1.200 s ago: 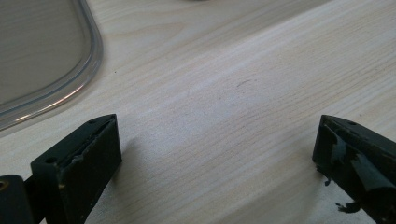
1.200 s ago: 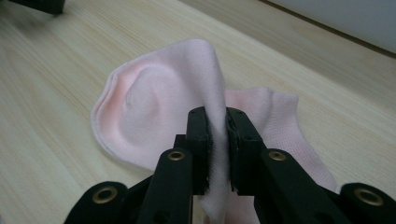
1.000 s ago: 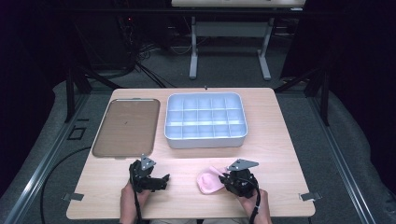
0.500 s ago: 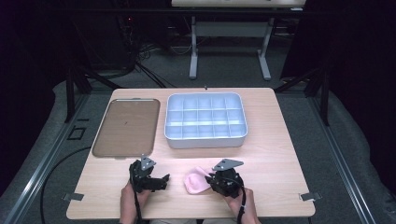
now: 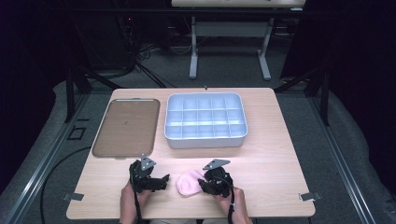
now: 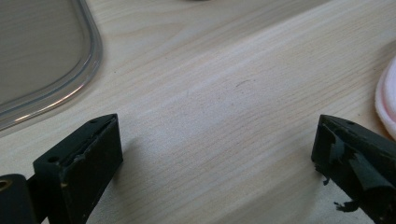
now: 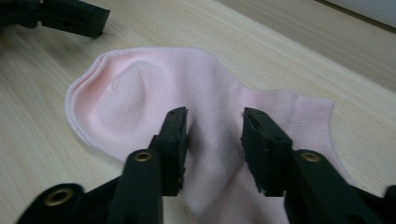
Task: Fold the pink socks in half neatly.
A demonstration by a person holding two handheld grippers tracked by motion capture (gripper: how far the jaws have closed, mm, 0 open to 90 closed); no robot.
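A pink sock [image 5: 188, 183] lies flat on the wooden table [image 5: 271, 154] near its front edge, between the two grippers. My right gripper [image 5: 209, 183] rests on the sock's right part. In the right gripper view its jaws stand a narrow gap apart, tips down on the sock [image 7: 140, 93], with flat fabric showing between them; right gripper [image 7: 212, 126]. My left gripper [image 5: 156, 181] sits just left of the sock, wide open over bare wood [image 6: 215, 154]. The sock's edge [image 6: 387, 102] shows beside its right jaw. The left gripper's jaw [image 7: 70, 18] shows beyond the sock's toe.
A brown tray [image 5: 126, 127] lies at the back left, its rim [image 6: 88, 60] close to the left gripper. A pale blue compartment box [image 5: 205, 120] stands behind the grippers at centre. Bare wood stretches right of the right hand.
My right gripper has slid left towards the left gripper, and the pink sock has moved left along with it. The left gripper has stayed put.
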